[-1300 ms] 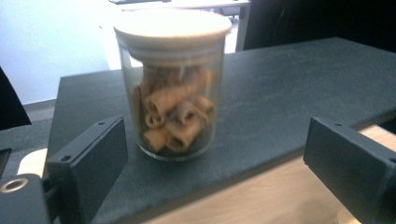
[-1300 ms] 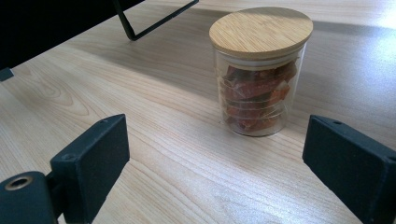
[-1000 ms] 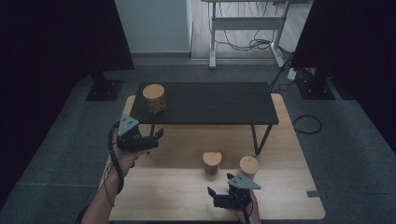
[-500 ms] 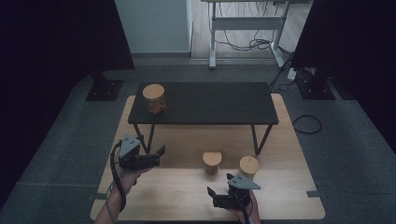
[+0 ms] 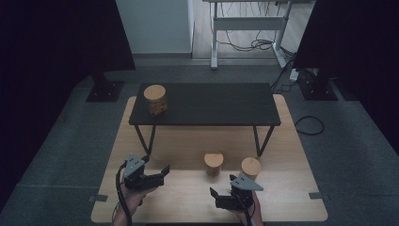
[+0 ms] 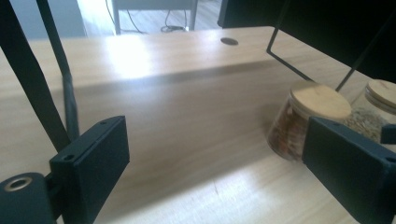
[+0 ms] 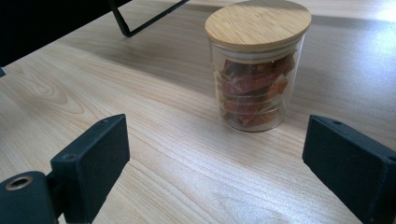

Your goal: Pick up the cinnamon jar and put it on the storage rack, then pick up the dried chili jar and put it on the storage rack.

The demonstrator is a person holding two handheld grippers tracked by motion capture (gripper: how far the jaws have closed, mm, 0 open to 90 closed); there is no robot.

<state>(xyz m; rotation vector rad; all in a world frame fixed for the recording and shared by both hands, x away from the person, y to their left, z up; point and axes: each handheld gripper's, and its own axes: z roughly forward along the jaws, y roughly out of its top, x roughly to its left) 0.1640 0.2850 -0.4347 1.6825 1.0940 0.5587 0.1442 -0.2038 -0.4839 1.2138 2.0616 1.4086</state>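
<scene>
The pale wooden surface (image 5: pixel 291 155) sat in a dim, carpeted room. A jar (image 7: pixel 257 65), probably dried fruit, stood ahead of the right tool (image 7: pixel 219 163), untouched; both tools (image 6: pixel 215 163) gaped wide, empty.

In the left gripper view, the glass jar of pale grain with a round wooden lid (image 6: pixel 377 105) at three o'clock is cut by the picture's edge and partly hidden behind the black jaw; its contents are blurred. The neighbouring glass jar of reddish pieces (image 6: pixel 303 122) is half covered there too.
</scene>
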